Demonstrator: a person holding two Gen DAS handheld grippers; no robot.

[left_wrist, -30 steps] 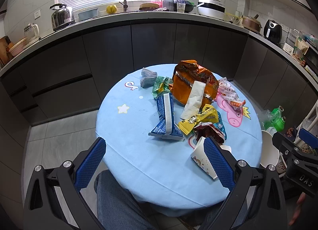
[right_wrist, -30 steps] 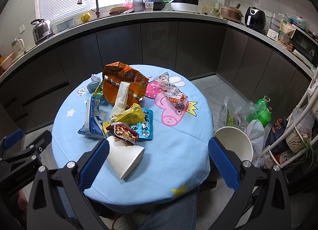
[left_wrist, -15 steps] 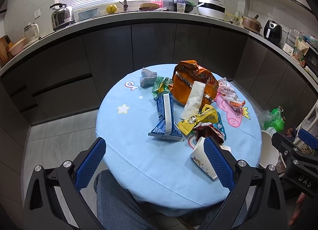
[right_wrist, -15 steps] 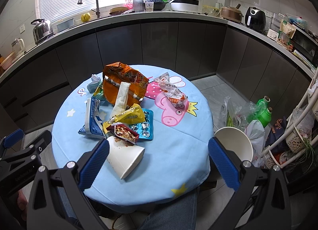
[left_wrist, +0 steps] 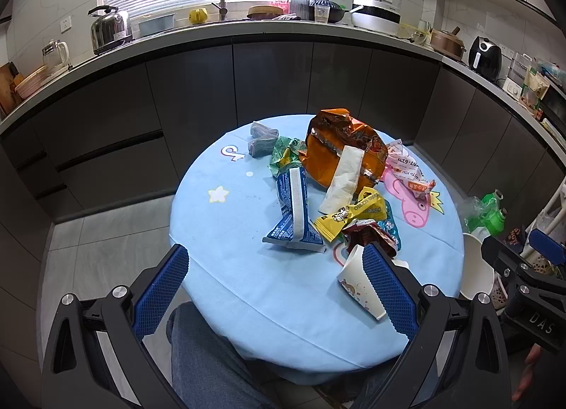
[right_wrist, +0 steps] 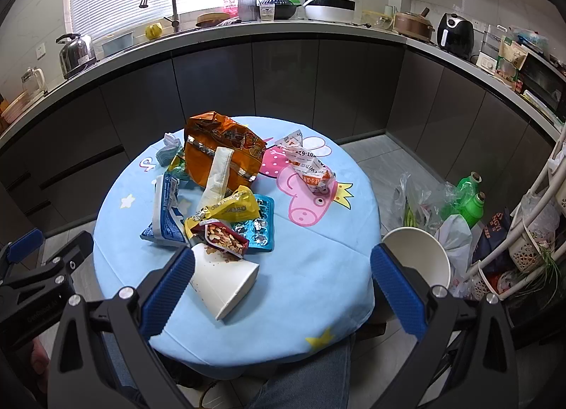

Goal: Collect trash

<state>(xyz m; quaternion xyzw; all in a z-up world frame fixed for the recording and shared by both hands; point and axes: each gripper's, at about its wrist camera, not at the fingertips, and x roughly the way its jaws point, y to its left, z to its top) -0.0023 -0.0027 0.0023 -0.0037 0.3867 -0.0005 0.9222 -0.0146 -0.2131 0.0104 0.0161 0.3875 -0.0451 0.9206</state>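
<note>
A heap of wrappers (right_wrist: 219,193) lies mid-bench on the blue cartoon cloth (right_wrist: 318,267), beyond both spread, empty jaws of the left gripper (left_wrist: 274,288) and right gripper (right_wrist: 283,288). A tipped paper cup (right_wrist: 226,278) lies nearest, touching a red snack packet (right_wrist: 221,239). A white bin (right_wrist: 421,253) stands beside the bench.

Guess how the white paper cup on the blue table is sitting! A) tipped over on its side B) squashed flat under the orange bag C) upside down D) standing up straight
A: the white paper cup lies on its side near the edge of the table, its open mouth facing the red snack packet, well apart from the orange bag.
</note>
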